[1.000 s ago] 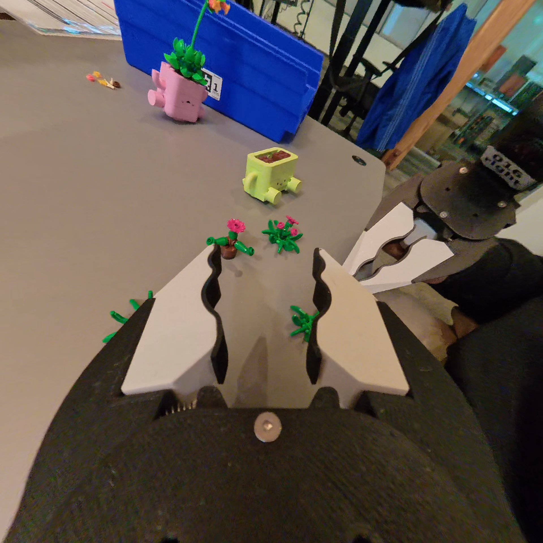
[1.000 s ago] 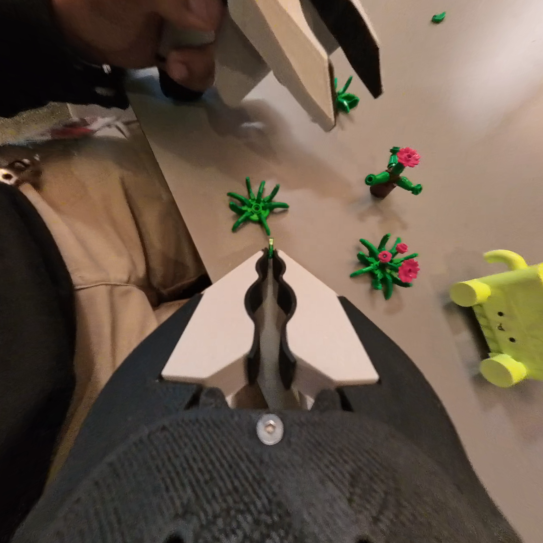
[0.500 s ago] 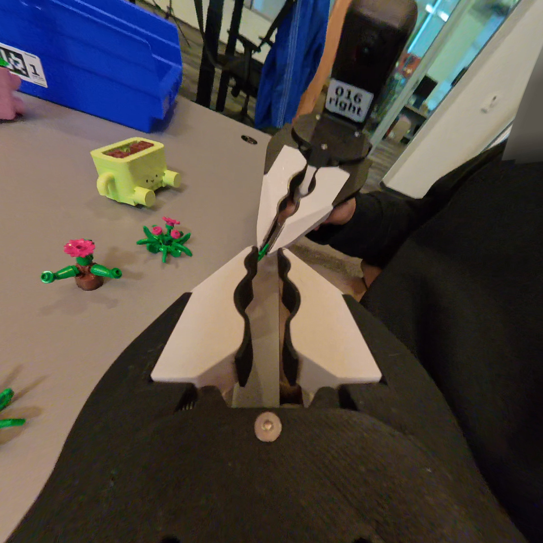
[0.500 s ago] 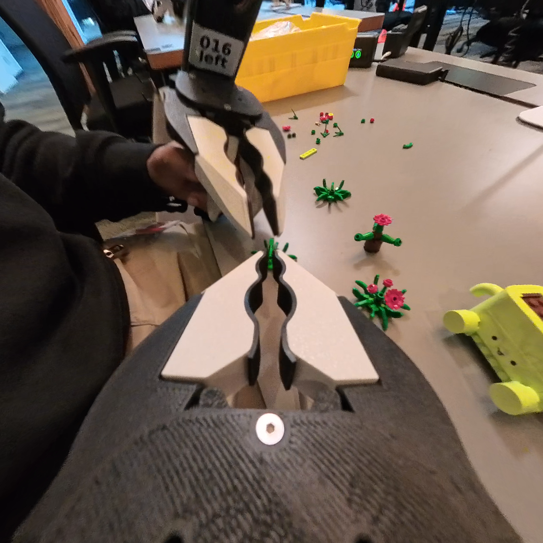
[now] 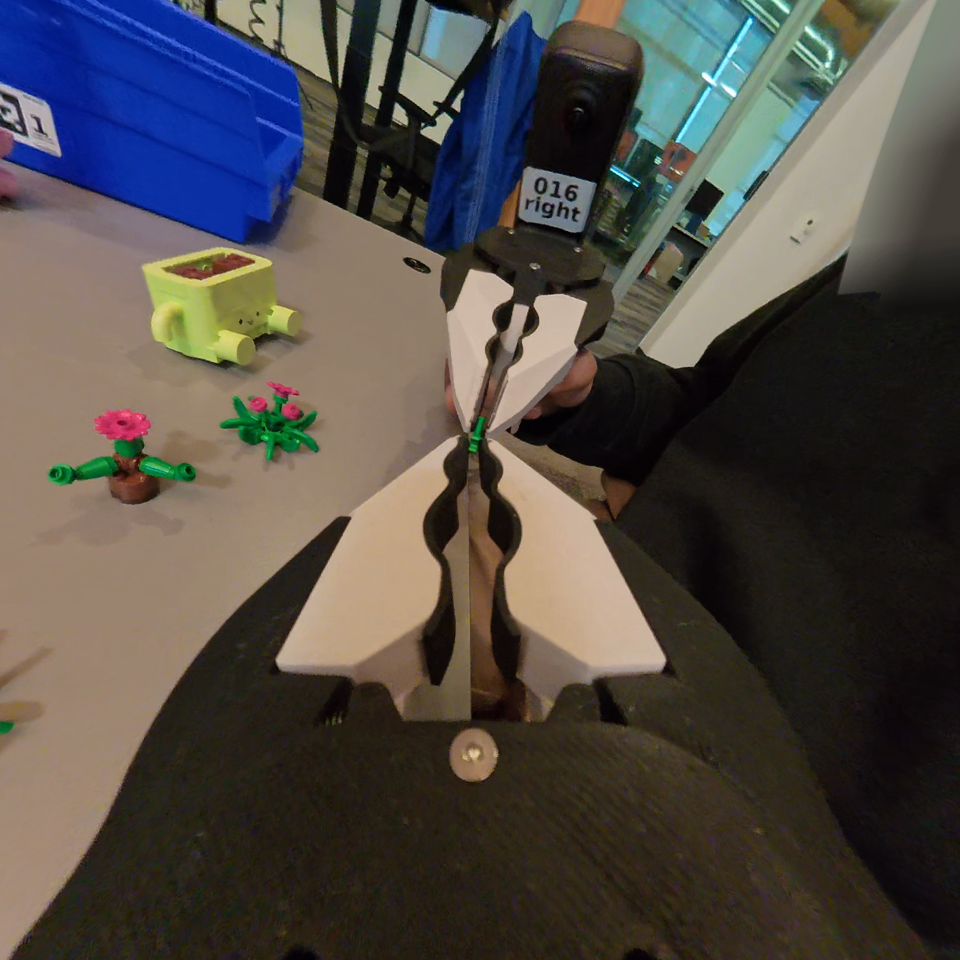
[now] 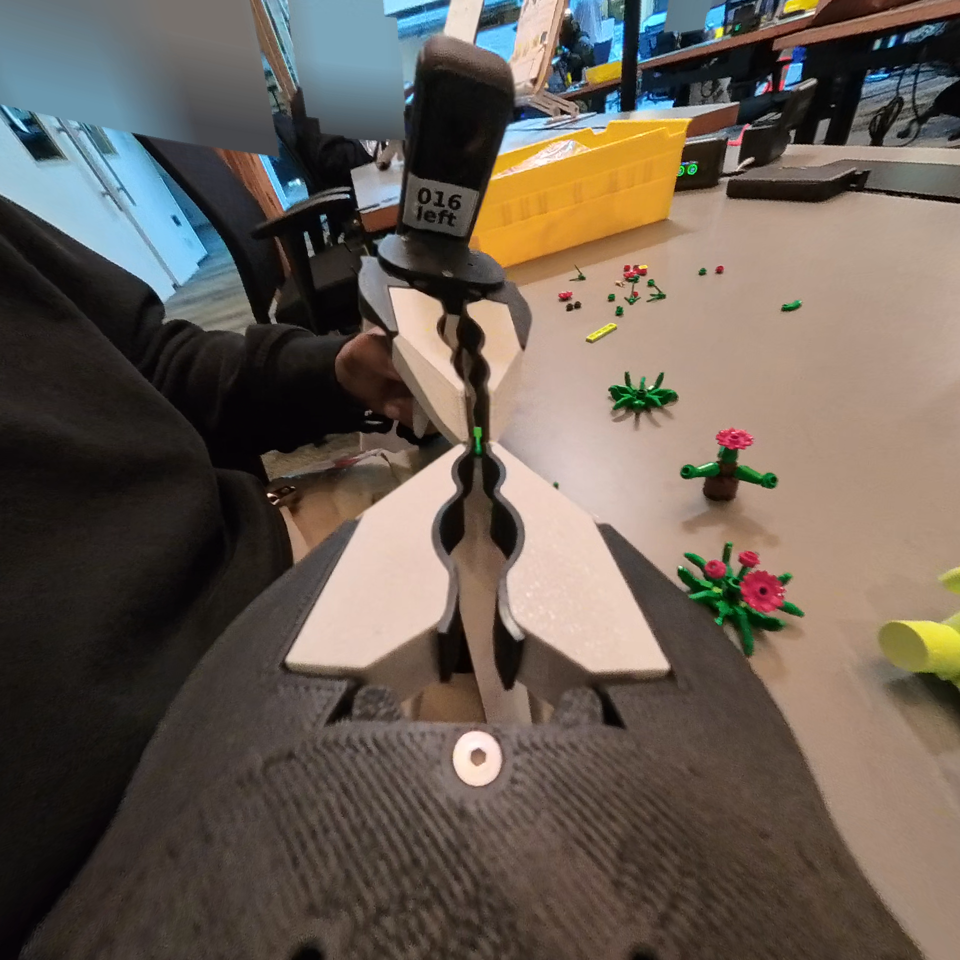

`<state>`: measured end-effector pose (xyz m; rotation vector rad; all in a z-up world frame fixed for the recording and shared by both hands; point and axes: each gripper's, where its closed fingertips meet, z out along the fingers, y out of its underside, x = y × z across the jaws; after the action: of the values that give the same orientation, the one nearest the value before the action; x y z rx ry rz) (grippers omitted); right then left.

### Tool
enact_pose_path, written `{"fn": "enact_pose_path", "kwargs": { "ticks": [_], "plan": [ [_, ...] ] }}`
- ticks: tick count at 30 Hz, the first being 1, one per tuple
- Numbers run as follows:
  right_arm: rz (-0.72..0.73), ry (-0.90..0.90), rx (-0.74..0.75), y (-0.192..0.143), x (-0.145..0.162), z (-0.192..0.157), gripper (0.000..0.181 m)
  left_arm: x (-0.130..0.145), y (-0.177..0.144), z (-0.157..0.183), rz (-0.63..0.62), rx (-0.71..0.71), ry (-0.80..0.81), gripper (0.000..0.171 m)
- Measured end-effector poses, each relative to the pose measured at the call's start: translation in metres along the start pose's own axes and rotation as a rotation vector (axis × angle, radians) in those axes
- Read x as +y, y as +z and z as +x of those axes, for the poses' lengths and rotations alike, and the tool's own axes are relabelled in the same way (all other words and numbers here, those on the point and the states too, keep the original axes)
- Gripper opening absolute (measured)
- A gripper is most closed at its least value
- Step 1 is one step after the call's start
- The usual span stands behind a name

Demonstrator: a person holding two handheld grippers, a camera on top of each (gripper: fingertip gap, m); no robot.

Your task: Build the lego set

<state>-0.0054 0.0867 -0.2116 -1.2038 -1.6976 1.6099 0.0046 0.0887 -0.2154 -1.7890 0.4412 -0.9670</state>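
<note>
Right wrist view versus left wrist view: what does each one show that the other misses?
Only the right wrist view shows the yellow bin, the scattered small pieces and a plain green leaf cluster. Only the left wrist view shows the blue bin and the lime pot's whole body. Both show the left gripper and right gripper meeting tip to tip on a small green piece.

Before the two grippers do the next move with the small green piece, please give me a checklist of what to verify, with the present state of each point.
1. Left gripper closed on the green piece: ok, tips pinch its lower end.
2. Right gripper closed on it too: ok.
3. Tips aligned, nose to nose: ok in both wrist views.
4. Whether the green piece is one part or two being joined: cannot tell, too small.
5. Piece clear of the table: ok, held up near the edge.
6. Yellow-green pot upright and uncovered: ok, soil top open.
</note>
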Motion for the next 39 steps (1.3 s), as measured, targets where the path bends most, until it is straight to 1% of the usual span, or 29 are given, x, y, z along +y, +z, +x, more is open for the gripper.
{"fn": "enact_pose_path", "kwargs": {
  "ticks": [2,4,5,6,9,12,13,14,16,19,21,23,26,29,31,33,35,39],
  "plan": [
    [0.036,0.017,-0.023,-0.001,-0.005,-0.002,0.001,-0.004,-0.002,0.004,0.004,0.003,0.019,0.001],
    [0.096,0.039,-0.017,-0.001,-0.012,0.001,0.004,-0.009,-0.004,0.004,0.041,-0.004,0.024,0.001],
    [0.130,0.052,-0.003,-0.002,-0.016,0.004,0.015,-0.011,-0.005,0.005,0.051,0.001,0.016,0.001],
    [0.146,0.066,0.003,-0.002,-0.017,0.006,0.023,-0.011,-0.006,0.005,0.054,0.006,0.010,0.001],
    [0.144,0.099,-0.046,-0.003,-0.017,0.002,0.023,-0.011,-0.006,0.004,0.054,0.008,0.005,0.001],
    [0.142,0.122,-0.074,-0.001,-0.016,-0.001,0.018,-0.011,-0.004,0.006,0.053,0.023,-0.002,0.001],
    [0.137,0.125,-0.082,-0.001,-0.015,-0.002,0.014,-0.010,-0.003,0.007,0.052,0.027,-0.004,0.000],
    [0.130,0.125,-0.090,0.000,-0.014,-0.003,0.007,-0.010,-0.003,0.007,0.051,0.026,-0.005,0.000],
    [0.121,0.123,-0.089,0.000,-0.013,-0.004,0.001,-0.009,-0.003,0.007,0.048,0.028,-0.001,0.001],
    [0.123,0.117,-0.076,-0.001,-0.014,-0.002,0.000,-0.011,-0.002,0.005,0.066,0.002,0.016,0.001],
    [0.145,0.121,-0.069,-0.004,-0.018,-0.001,0.000,-0.010,-0.002,0.005,0.056,-0.004,0.019,0.006],
    [0.153,0.138,-0.078,-0.006,-0.019,0.000,0.000,-0.008,-0.002,0.005,0.048,0.008,0.011,0.000],
    [0.136,0.137,-0.079,-0.005,-0.015,0.001,0.000,-0.008,-0.001,0.007,0.044,0.030,-0.004,0.000],
    [0.132,0.130,-0.083,-0.004,-0.015,0.000,0.000,-0.009,-0.001,0.003,0.055,0.002,-0.003,0.000],
    [0.133,0.133,-0.094,-0.005,-0.015,-0.001,0.000,-0.009,-0.002,0.002,0.056,-0.003,-0.010,0.007],
    [0.126,0.136,-0.094,-0.004,-0.014,-0.001,0.000,-0.011,-0.003,0.004,0.069,0.020,-0.017,0.007],
    [0.110,0.130,-0.092,-0.003,-0.012,-0.002,0.000,-0.012,-0.004,0.005,0.076,0.026,-0.023,0.001],
    [0.128,0.132,-0.086,-0.002,-0.014,-0.001,0.001,-0.014,-0.004,0.005,0.081,0.023,-0.021,0.001]
  ]
}}
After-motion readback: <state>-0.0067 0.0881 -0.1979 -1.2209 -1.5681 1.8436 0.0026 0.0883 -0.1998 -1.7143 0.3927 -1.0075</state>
